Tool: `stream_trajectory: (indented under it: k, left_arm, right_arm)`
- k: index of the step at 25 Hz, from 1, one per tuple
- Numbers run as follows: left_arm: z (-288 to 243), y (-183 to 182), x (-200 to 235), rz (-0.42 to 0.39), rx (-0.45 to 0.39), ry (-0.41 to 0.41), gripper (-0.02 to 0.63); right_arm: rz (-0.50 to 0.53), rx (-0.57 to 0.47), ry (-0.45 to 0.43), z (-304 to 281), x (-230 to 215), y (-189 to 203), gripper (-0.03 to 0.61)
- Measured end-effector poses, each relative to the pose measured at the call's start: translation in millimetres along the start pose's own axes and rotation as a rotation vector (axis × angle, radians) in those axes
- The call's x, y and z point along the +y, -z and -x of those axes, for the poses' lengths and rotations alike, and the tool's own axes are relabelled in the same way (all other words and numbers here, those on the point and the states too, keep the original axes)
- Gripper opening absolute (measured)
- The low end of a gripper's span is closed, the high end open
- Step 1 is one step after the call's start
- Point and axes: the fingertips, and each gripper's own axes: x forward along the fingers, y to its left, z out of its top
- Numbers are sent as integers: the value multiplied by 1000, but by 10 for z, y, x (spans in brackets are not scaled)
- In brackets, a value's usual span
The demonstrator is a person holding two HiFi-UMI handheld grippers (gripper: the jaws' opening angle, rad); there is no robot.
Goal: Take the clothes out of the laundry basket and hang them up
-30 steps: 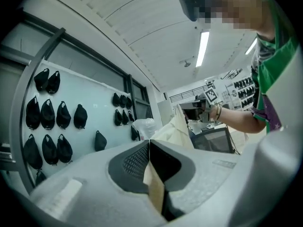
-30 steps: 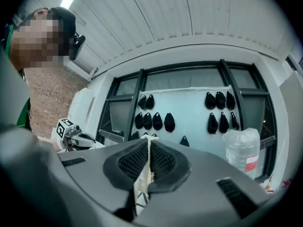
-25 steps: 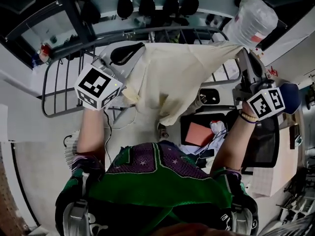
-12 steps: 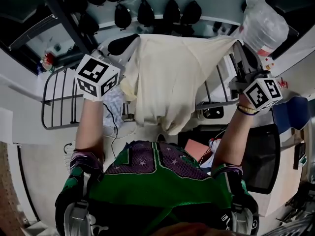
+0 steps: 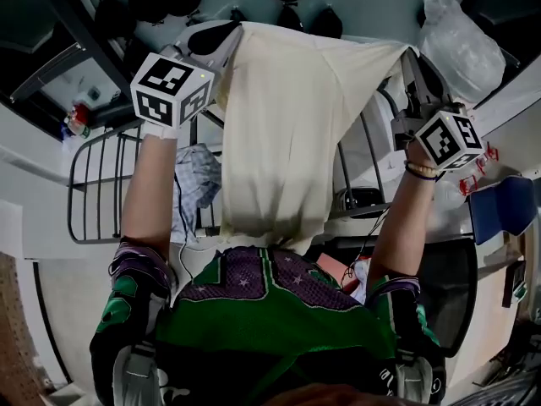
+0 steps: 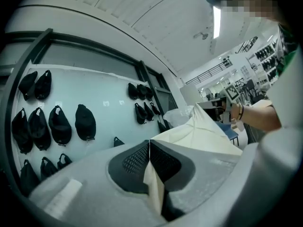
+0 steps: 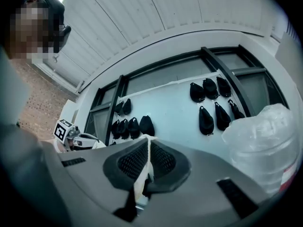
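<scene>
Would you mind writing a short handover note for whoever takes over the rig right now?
Left gripper: shut on one top corner of the cream garment.
Right gripper: shut on the other top corner.
The garment is held up, spread between the two, its lower edge hanging free. The metal rack shows behind it in the head view.
Done: garment is out of the basket, which is not in view.
Left: hang it up, then check the basket for more.

Right claw [image 7: 148,149] pinching cream garment [image 7: 142,179], black caps [image 7: 205,120] behind
</scene>
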Motion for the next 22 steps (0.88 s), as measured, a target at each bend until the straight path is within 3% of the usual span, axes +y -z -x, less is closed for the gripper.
stream_trajectory:
  k: [3,6,13,16,22]
  left_arm:
    - [-255,243,68,8,50,-2,20]
    - [-388,749,84,49,139,-6,20]
    - [-220,2114,-292,309,318,8,20]
    - [-64,2521,-370,333,388,-22,20]
    - [128,3006,-480,356,501,-55,21]
  right_arm:
    - [-11,45,0,-198,-176,227,5]
    - [-38,140,-14,-359,-258,698,5]
    - [-139,366,-74,-455,-130,2019,5]
    - [-166,436,-90,-430,-21,2419,5]
    - [-158,599,-76,-314,102,3027,6]
